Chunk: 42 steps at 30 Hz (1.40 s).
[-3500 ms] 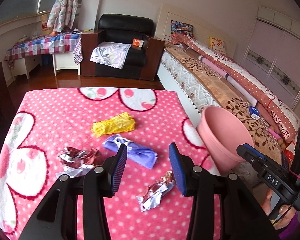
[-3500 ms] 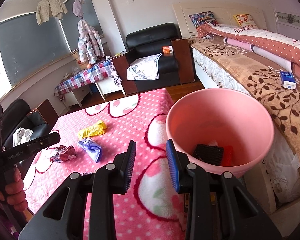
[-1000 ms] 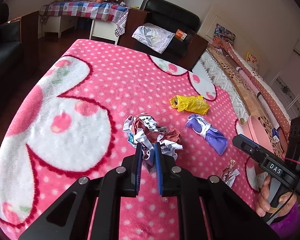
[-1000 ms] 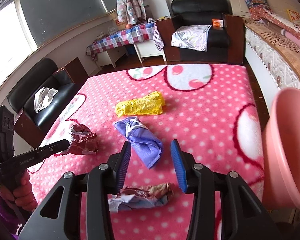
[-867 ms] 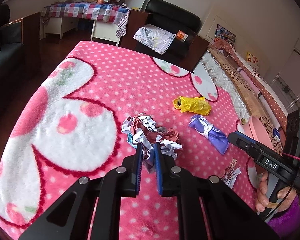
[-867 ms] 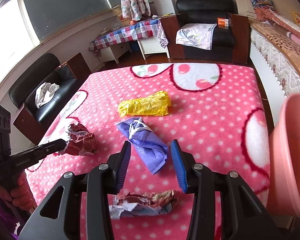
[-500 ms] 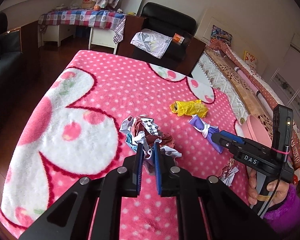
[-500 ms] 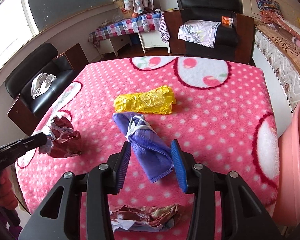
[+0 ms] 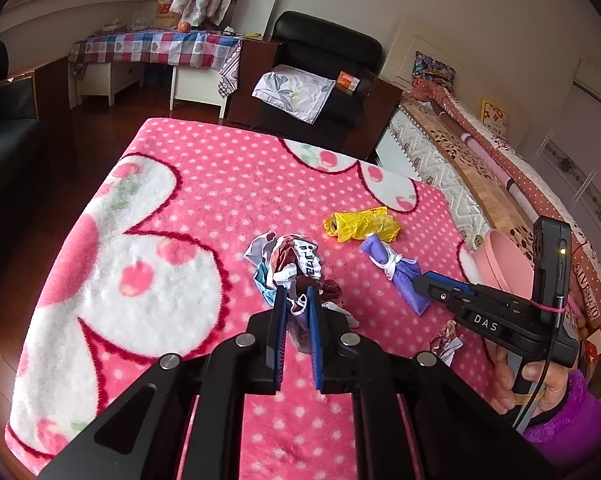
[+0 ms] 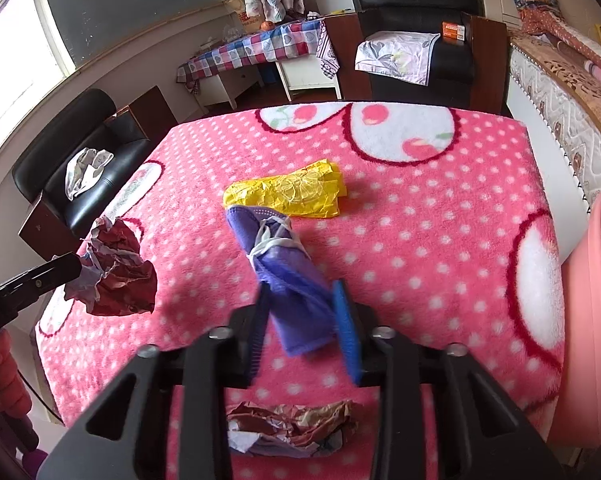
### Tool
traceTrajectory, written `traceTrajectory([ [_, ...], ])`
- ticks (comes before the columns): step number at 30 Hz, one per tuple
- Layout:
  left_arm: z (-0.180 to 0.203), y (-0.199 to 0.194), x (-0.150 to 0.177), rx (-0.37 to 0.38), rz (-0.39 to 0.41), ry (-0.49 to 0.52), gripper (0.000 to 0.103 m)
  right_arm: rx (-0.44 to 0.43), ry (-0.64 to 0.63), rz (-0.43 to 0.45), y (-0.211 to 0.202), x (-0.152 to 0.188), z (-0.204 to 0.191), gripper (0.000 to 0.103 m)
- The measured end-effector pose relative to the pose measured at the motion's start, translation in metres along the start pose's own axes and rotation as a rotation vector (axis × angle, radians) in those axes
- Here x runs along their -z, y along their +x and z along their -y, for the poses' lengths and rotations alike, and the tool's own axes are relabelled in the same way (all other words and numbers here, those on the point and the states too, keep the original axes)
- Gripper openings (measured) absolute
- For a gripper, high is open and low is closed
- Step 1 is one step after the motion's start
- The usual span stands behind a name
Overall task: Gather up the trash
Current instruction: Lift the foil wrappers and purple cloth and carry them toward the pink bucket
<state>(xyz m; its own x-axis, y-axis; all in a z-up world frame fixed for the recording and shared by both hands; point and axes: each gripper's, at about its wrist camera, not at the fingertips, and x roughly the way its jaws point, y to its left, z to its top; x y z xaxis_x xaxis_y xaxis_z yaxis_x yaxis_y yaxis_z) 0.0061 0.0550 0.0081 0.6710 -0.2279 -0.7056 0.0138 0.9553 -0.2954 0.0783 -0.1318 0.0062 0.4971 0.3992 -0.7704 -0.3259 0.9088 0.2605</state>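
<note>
Nearest the right wrist camera, a flattened brown-and-silver foil wrapper (image 10: 290,426) is lying on the pink polka-dot fleece blanket (image 10: 420,216), just below the right gripper (image 10: 302,298). That gripper's blue-padded fingers (image 10: 346,330) are standing on either side of a rolled purple cloth bundle tied with white string (image 10: 286,266), pads against its near end; the left finger is blurred, so whether they are fully clamped on it cannot be told.

To the left of the purple bundle, the left gripper (image 9: 296,300) is pinching a crumpled maroon-and-white paper wad (image 9: 296,264), its two blue pads pressed close on the wad's near folds. In the right wrist view the wad (image 10: 116,268) is hanging from the gripper's tip, throwing a shadow on the blanket beneath.

Just beyond the purple bundle, touching its far end, a crinkled yellow plastic wrapper (image 10: 288,194) is lying flat on the blanket. To the bundle's right, at the blanket's edge, a pink plastic basin (image 9: 500,260) is standing between the blanket and a bed with a brown leaf-pattern cover (image 9: 492,184).

Farther off behind the yellow wrapper, a black leather armchair (image 10: 416,28) is carrying a pale floral cloth (image 10: 396,54), with a table under a checked cloth (image 10: 256,54) to its left.
</note>
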Motion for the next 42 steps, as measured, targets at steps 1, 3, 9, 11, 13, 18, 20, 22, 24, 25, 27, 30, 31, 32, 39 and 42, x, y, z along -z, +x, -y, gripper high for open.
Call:
traceTrajectory([
  [1, 0.002, -0.001, -0.001, 0.001, 0.002, 0.003, 0.009, -0.008, 0.003, 0.0, -0.002, 0.001, 0.0, 0.012],
  [3, 0.005, -0.003, -0.001, 0.003, 0.006, 0.01, 0.009, -0.01, 0.005, 0.008, -0.006, 0.002, 0.0, 0.005],
  [9, 0.014, -0.009, -0.008, 0.016, 0.027, 0.033, 0.009, -0.022, 0.015, 0.056, -0.025, 0.005, -0.002, 0.003],
  [11, 0.017, -0.01, -0.01, 0.02, 0.031, 0.04, 0.009, -0.024, 0.018, 0.069, -0.031, 0.006, -0.002, 0.003],
  [13, 0.021, -0.01, -0.011, 0.024, 0.033, 0.046, 0.009, -0.021, 0.027, 0.075, -0.034, 0.006, 0.0, 0.003],
  [18, 0.022, -0.009, -0.009, 0.03, 0.032, 0.043, 0.009, -0.048, 0.069, 0.074, -0.033, 0.001, 0.001, 0.018],
  [20, 0.021, -0.008, -0.008, 0.03, 0.027, 0.037, 0.009, -0.06, 0.073, 0.066, -0.029, -0.001, 0.0, 0.032],
  [22, 0.019, -0.008, -0.007, 0.03, 0.026, 0.034, 0.009, -0.064, 0.076, 0.045, -0.022, -0.003, -0.002, 0.034],
  [24, 0.016, -0.007, -0.008, 0.033, 0.024, 0.028, 0.009, -0.074, 0.08, 0.014, -0.011, -0.005, -0.004, 0.034],
  [25, 0.015, -0.007, -0.008, 0.034, 0.023, 0.027, 0.009, -0.075, 0.081, 0.006, -0.008, -0.005, -0.005, 0.034],
  [27, 0.015, -0.006, -0.008, 0.035, 0.023, 0.027, 0.009, -0.075, 0.069, -0.022, 0.003, -0.005, -0.009, 0.034],
  [30, 0.014, -0.006, -0.009, 0.04, 0.022, 0.025, 0.009, -0.056, 0.041, -0.042, 0.011, -0.004, -0.016, 0.034],
  [31, 0.014, -0.005, -0.009, 0.041, 0.021, 0.025, 0.009, -0.048, 0.025, -0.049, 0.013, -0.004, -0.019, 0.034],
  [32, 0.014, -0.005, -0.01, 0.043, 0.021, 0.026, 0.009, -0.044, 0.013, -0.055, 0.015, -0.003, -0.021, 0.034],
  [39, 0.017, -0.004, -0.015, 0.05, 0.024, 0.034, 0.009, -0.033, -0.014, -0.005, 0.007, 0.0, -0.023, 0.024],
  [42, 0.02, -0.005, -0.017, 0.053, 0.028, 0.041, 0.009, -0.034, -0.012, 0.031, -0.004, 0.0, -0.021, 0.023],
])
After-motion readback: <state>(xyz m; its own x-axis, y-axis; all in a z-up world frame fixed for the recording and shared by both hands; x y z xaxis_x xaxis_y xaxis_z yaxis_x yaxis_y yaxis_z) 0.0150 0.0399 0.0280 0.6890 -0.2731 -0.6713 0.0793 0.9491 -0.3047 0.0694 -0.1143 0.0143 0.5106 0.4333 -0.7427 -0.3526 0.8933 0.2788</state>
